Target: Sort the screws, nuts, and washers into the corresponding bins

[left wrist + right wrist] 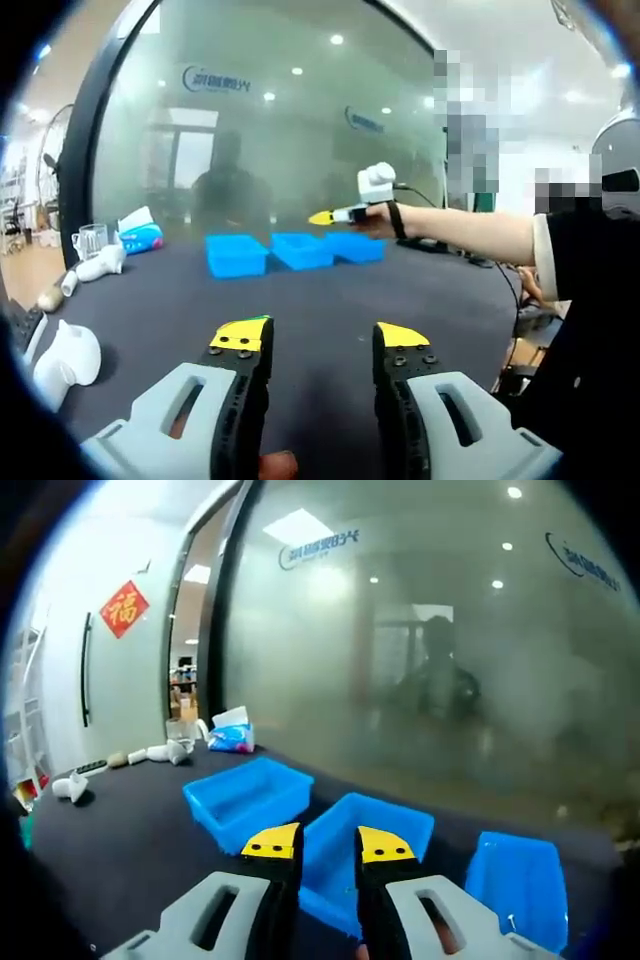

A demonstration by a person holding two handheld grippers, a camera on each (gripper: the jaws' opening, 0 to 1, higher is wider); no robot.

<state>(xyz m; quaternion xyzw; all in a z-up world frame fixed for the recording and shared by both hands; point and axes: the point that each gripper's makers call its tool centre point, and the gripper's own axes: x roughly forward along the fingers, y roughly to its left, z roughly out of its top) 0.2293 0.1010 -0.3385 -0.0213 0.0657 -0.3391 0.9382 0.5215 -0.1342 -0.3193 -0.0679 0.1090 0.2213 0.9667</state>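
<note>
Nearest in the left gripper view: left tool [320, 340], jaws wide apart, holding nothing, above dark bench [310, 290]. Farther out, right tool [335, 215] on an outstretched arm, just before three blue bins [300, 250] in a row. In the right gripper view: right tool [328, 842], narrow gap, nothing gripped, over middle bin [365, 855]; left bin [248, 800] and right bin [518, 880] flanking. Beyond, frosted glass wall [440, 650].

3 blue bins [250, 798], open, in row
</note>
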